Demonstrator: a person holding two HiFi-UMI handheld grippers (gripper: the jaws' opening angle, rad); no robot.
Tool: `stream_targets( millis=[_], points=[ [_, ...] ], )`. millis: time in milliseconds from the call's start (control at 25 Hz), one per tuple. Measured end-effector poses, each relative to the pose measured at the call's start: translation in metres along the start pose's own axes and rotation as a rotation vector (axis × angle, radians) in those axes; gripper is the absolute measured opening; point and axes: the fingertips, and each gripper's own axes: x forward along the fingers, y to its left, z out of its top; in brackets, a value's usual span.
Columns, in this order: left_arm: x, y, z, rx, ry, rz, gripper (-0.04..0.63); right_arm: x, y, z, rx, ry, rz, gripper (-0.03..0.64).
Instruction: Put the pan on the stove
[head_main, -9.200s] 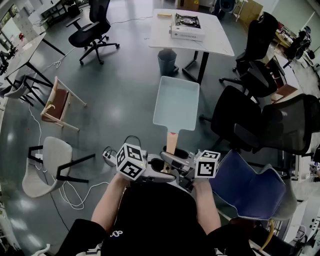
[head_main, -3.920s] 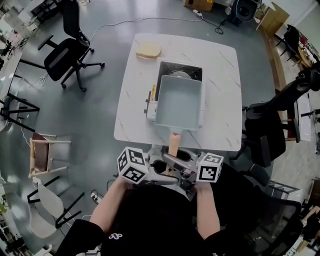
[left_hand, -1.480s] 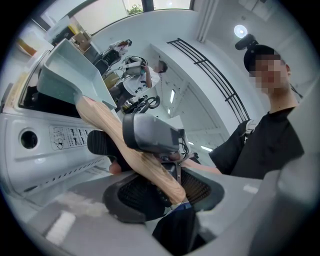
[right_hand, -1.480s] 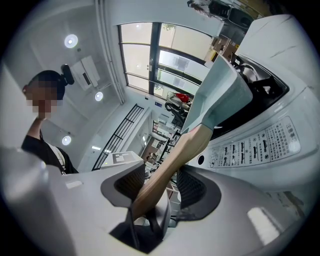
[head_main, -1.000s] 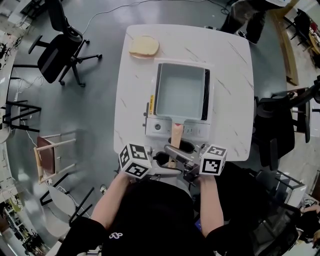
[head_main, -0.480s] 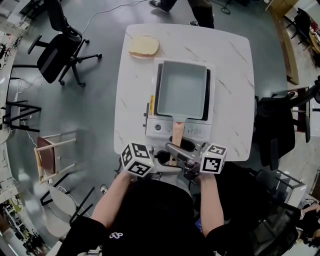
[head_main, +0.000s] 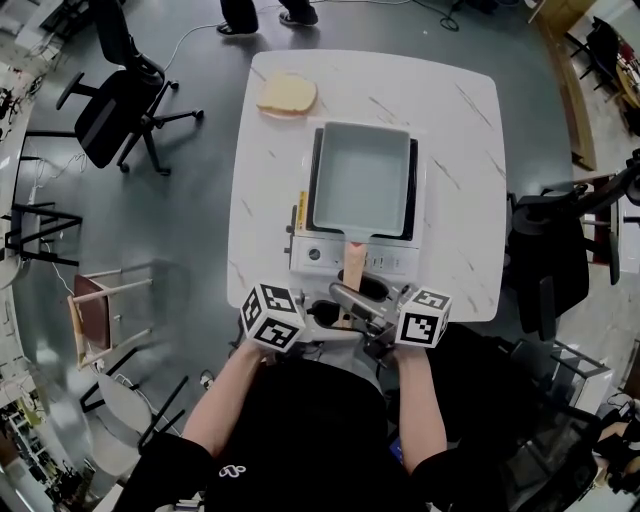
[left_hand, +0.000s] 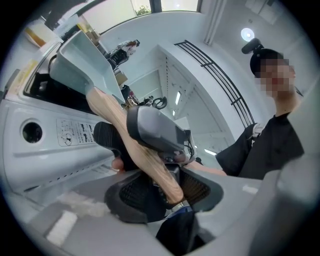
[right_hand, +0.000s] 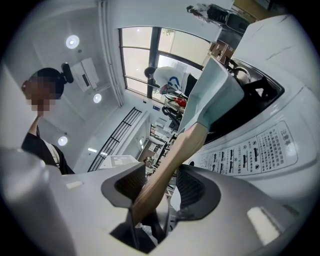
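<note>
1. Head view: the pan (head_main: 362, 180) sits on the stove (head_main: 330, 255), at the middle of the white table (head_main: 460, 150); its wooden handle (head_main: 352, 268) points toward the near edge.
2. Left gripper view: the left gripper (left_hand: 167, 190) pinches the handle's near end between its pads; its jaws have just been closing a little.
3. Right gripper view: the right gripper (right_hand: 161, 189) clamps the same handle, the pan beyond it resting on the stove.

Black short-sleeved shirt (head_main: 310, 430); grey left tool (left_hand: 165, 190), right tool (right_hand: 165, 187) with marker cubes (head_main: 272, 317).
</note>
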Motion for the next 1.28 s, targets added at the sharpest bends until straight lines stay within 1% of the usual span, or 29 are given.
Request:
stream_targets(
  millis=[120,240,320,840,1080,1200,1280],
  points=[
    [-0.001,-0.003,0.002,0.003,-0.009,0.002,0.201,0.001,0.001,0.000,-0.033,0.000,-0.034,0.207],
    [-0.002,-0.003,0.002,-0.005,-0.017,0.002,0.202,0.002,0.003,-0.001,-0.050,-0.006,-0.032,0.249],
    [-0.002,-0.004,0.000,-0.002,-0.020,0.007,0.202,0.001,0.004,-0.001,-0.047,-0.013,-0.039,0.262],
    [-0.009,-0.016,-0.026,0.005,-0.007,0.030,0.202,-0.031,0.000,0.007,-0.061,-0.100,-0.144,0.272],
    [-0.016,-0.015,-0.032,0.009,-0.035,0.086,0.202,-0.046,-0.001,0.005,-0.063,-0.136,-0.169,0.268],
    [-0.026,-0.013,-0.032,0.014,-0.064,0.128,0.202,-0.052,0.002,0.005,-0.064,-0.163,-0.179,0.249],
    [-0.033,-0.013,-0.031,0.014,-0.088,0.156,0.202,-0.056,0.004,0.006,-0.070,-0.179,-0.185,0.249]
  ],
)
